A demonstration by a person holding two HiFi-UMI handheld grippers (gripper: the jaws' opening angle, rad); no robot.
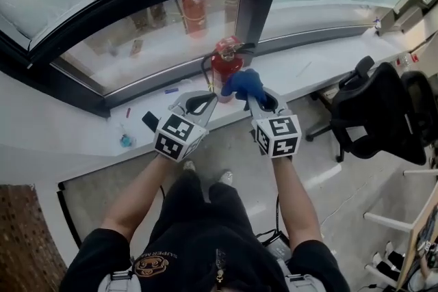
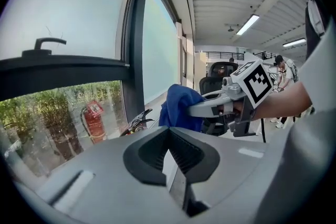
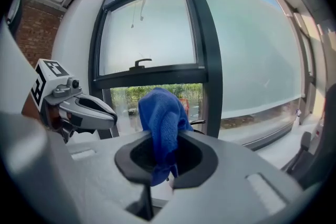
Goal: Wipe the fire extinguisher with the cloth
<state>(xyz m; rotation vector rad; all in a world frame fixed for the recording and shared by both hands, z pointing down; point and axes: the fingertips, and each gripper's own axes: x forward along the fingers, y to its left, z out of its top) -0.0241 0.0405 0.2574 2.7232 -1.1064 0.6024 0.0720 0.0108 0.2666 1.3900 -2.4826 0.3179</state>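
A red fire extinguisher (image 1: 227,59) stands on the white window ledge (image 1: 301,68), close to the dark window post. My right gripper (image 1: 248,96) is shut on a blue cloth (image 1: 245,83), which bunches up just in front of the extinguisher's right side. In the right gripper view the cloth (image 3: 161,122) rises out of the jaws and hides most of the extinguisher (image 3: 184,105). My left gripper (image 1: 209,96) is shut and empty, a little short of the extinguisher's left side. The left gripper view shows the extinguisher's black handle (image 2: 138,120) ahead and the cloth (image 2: 178,106) to its right.
A black office chair (image 1: 378,113) stands on the right by the ledge. A small blue item (image 1: 126,140), a blue pen (image 1: 171,89) and a red bit (image 1: 128,112) lie on the ledge at the left. The glass reflects the extinguisher (image 1: 194,12).
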